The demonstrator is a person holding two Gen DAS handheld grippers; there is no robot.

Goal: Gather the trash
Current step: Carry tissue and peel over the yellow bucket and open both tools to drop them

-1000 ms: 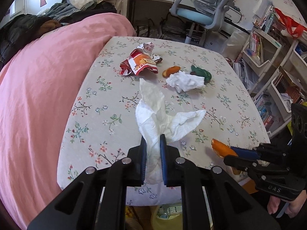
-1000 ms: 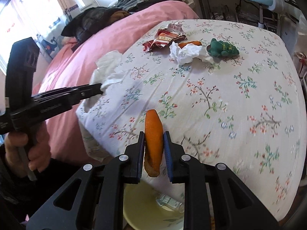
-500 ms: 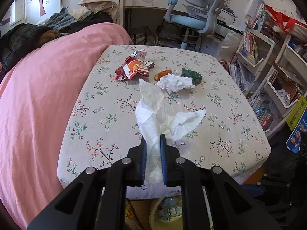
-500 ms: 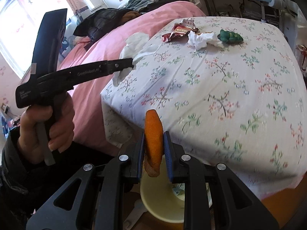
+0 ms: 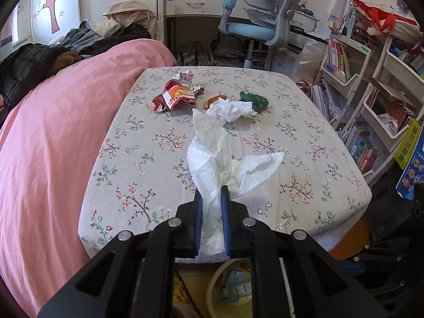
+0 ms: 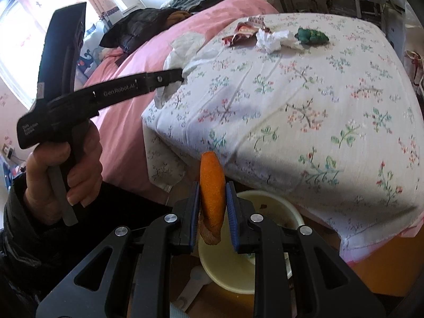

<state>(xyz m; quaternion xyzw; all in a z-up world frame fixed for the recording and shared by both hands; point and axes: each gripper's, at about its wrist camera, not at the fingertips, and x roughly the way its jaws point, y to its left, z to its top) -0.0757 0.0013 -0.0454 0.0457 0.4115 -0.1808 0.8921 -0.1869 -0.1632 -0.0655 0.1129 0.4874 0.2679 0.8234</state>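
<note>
The pink bedcover presses right up against the left edge of the flowered table, so there is no gap on that side. The left gripper hangs over the table's near edge, its blue pads nipped tight on a white tissue that fans out ahead of it. Further back on the cloth lie a red snack wrapper, a crumpled tissue that hides most of an orange scrap, and a green toy frog. The middle and right of the tabletop lie bare. The right gripper sits off the near corner, below the edge, narrowly closed on an orange peel above the pale yellow bin. Its arms cut off most of the bin, and I cannot make out the contents.
</note>
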